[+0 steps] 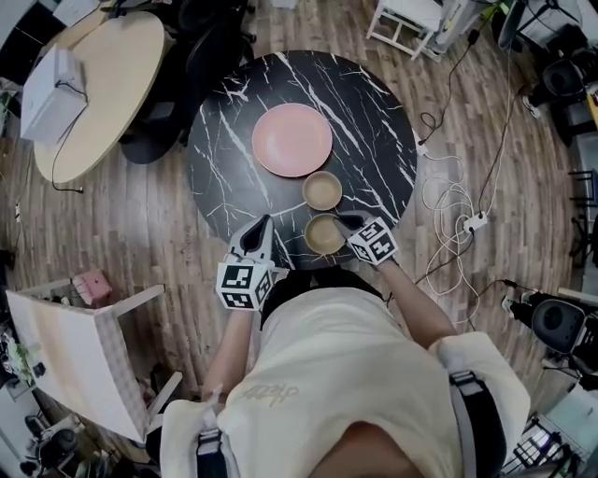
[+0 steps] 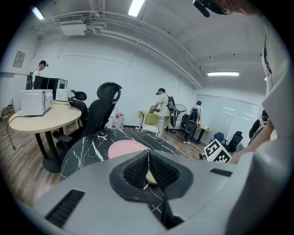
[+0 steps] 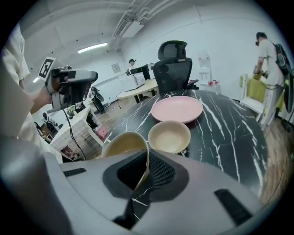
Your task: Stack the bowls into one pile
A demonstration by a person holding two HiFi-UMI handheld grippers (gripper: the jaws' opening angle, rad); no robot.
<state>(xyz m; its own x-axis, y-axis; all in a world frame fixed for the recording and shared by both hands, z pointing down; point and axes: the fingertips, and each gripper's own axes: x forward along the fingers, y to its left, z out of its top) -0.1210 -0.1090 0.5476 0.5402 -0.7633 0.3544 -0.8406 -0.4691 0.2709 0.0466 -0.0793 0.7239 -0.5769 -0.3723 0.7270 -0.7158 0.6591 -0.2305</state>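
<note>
Right claw (image 3: 146, 167) clamped on near bowl's (image 3: 120, 143) rim, bowl tilted, just beside far bowl (image 3: 169, 136) on table (image 3: 229, 133). Plate (image 3: 177, 109) behind. Left claw (image 2: 148, 167) closed, empty. Shirt print (image 1: 263, 394) too blurred to read.

Bright, even light reaches me from ceiling strip lamps (image 2: 136, 7). The marble table (image 3: 229, 133) carries a mild sheen and soft shadows. Both gripper views bulge fisheye-style with black corners, and the nearest bowl (image 3: 121, 143) looks slightly blurred.
</note>
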